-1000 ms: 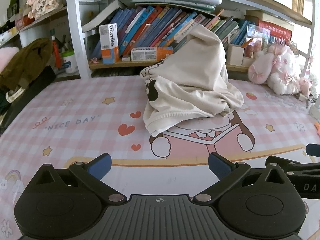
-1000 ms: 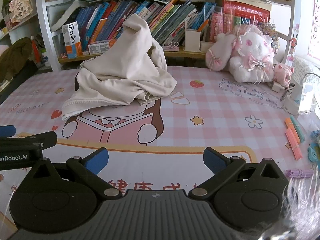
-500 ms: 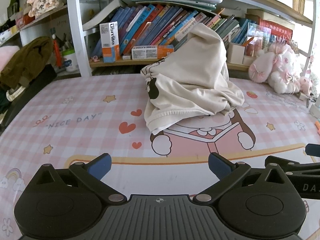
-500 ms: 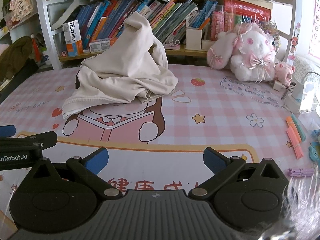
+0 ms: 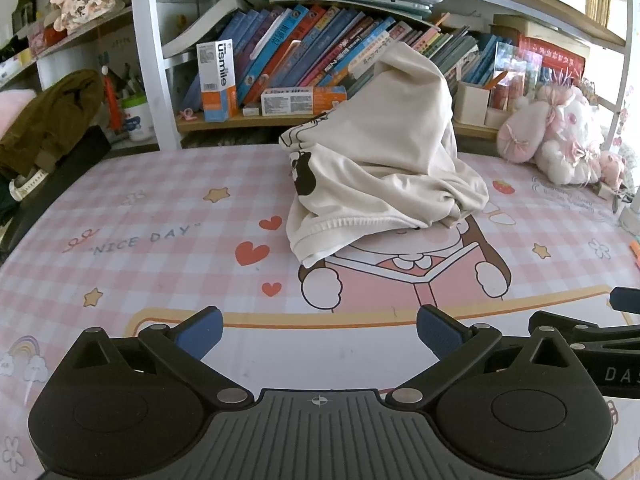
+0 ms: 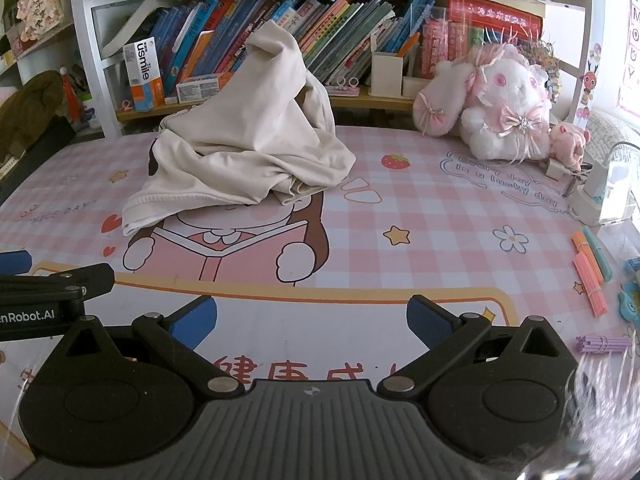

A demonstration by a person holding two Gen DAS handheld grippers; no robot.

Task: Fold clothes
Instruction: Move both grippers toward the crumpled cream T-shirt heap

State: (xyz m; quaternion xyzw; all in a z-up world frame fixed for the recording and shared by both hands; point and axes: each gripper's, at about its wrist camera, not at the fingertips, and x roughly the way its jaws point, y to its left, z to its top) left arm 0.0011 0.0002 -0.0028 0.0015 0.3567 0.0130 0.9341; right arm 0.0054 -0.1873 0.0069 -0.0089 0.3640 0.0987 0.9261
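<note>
Garment [image 5: 384,168], cream, heaped mid-frame on mat [image 5: 160,216] in left view; left gripper [image 5: 319,330] wide, empty, barely nearer than before. Right view: garment [image 6: 248,152] upper left of centre; right gripper [image 6: 311,318] wide, empty. Folding not begun.

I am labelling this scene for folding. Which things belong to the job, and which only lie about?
Job: cream garment, left tool, right tool, both open.
Lying about: plush rabbit, books, usmile box, coloured sticks.
</note>
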